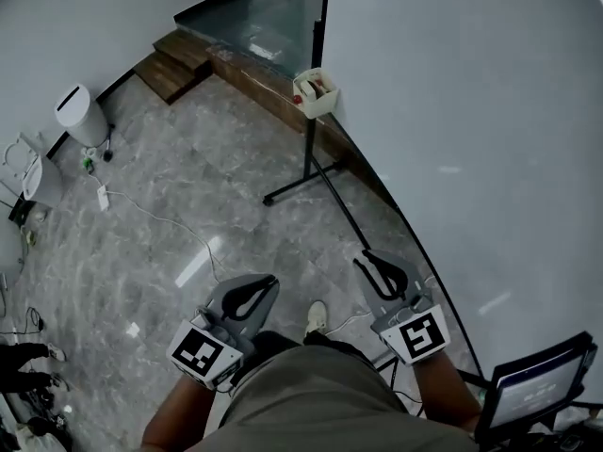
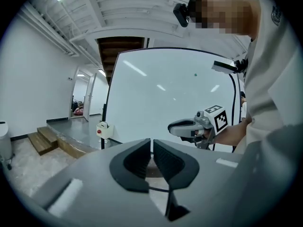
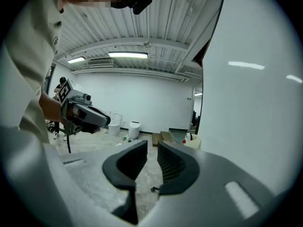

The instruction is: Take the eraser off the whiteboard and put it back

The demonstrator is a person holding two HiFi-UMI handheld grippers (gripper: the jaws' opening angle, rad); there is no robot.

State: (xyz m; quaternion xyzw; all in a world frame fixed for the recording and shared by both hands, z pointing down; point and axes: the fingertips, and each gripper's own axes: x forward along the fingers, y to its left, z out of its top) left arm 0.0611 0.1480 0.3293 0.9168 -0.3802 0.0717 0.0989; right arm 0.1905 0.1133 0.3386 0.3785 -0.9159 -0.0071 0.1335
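The large whiteboard [image 1: 471, 111] fills the right side of the head view and stands ahead in the left gripper view [image 2: 165, 93]. I see no eraser on its surface. A small white holder box [image 1: 316, 92] with red items hangs on the board's stand; its contents are too small to tell. My left gripper [image 1: 252, 295] is held at waist height over the floor, its jaws [image 2: 151, 143] nearly touching with nothing between them. My right gripper [image 1: 382, 273] is close beside the board's lower edge, its jaws [image 3: 152, 145] a little apart and empty.
The board's black stand leg [image 1: 297, 186] reaches out over the marble floor. Wooden steps [image 1: 179, 59] lie at the far left, a white bin [image 1: 80, 116] and a trailing cable [image 1: 160, 217] nearer. A screen on a stand [image 1: 537, 389] is at the lower right.
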